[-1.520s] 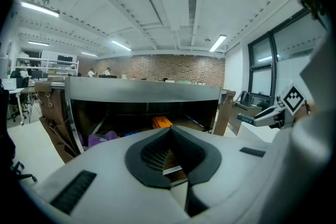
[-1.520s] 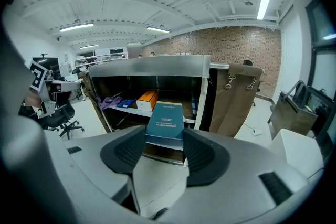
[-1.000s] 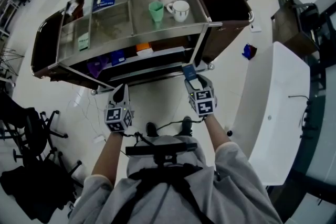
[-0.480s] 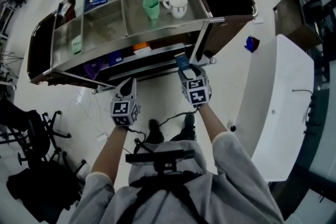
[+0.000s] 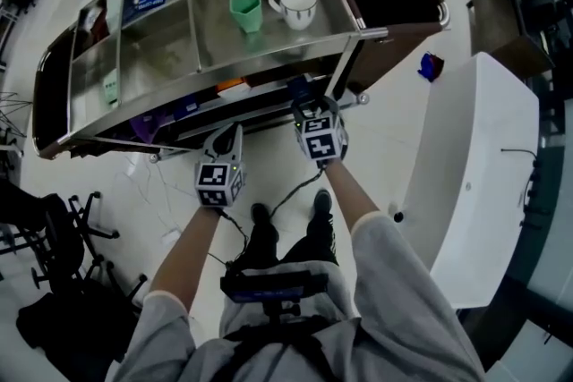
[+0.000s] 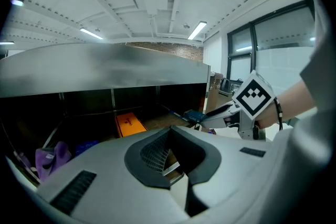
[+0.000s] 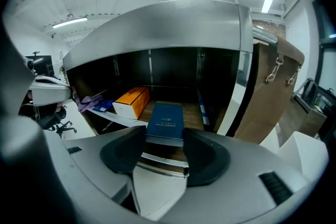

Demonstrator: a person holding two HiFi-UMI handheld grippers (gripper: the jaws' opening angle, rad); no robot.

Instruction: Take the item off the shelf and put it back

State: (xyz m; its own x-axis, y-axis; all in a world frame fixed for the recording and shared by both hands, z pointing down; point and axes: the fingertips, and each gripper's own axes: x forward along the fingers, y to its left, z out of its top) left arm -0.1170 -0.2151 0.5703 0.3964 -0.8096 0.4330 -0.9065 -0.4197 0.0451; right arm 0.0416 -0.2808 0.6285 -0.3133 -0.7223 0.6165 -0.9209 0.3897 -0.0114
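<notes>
Dark blue and flat, the box (image 7: 165, 122) is clamped by its near end between the pads of the right gripper (image 7: 164, 139) and is held level at the mouth of the lower shelf (image 7: 193, 114) of the steel cart (image 5: 269, 67). It is not seen to rest on the shelf board. Against the head view of a second ago, the box and gripper are noted closer to the cart's front edge, now just under the top tray's rim, with the hold on the box unaltered. From this it is judged that the item has been taken off and that the return is under way, insertion and release being outstanding. An orange box (image 7: 131, 101) is recorded on the same shelf, left of the blue box and apart from it. The left gripper (image 6: 170, 144) is carried beside the right one, short of the shelf, its jaws together with nothing between them. A green cup (image 5: 244, 11) and a white mug (image 5: 297, 4) stand on the top tray.
</notes>
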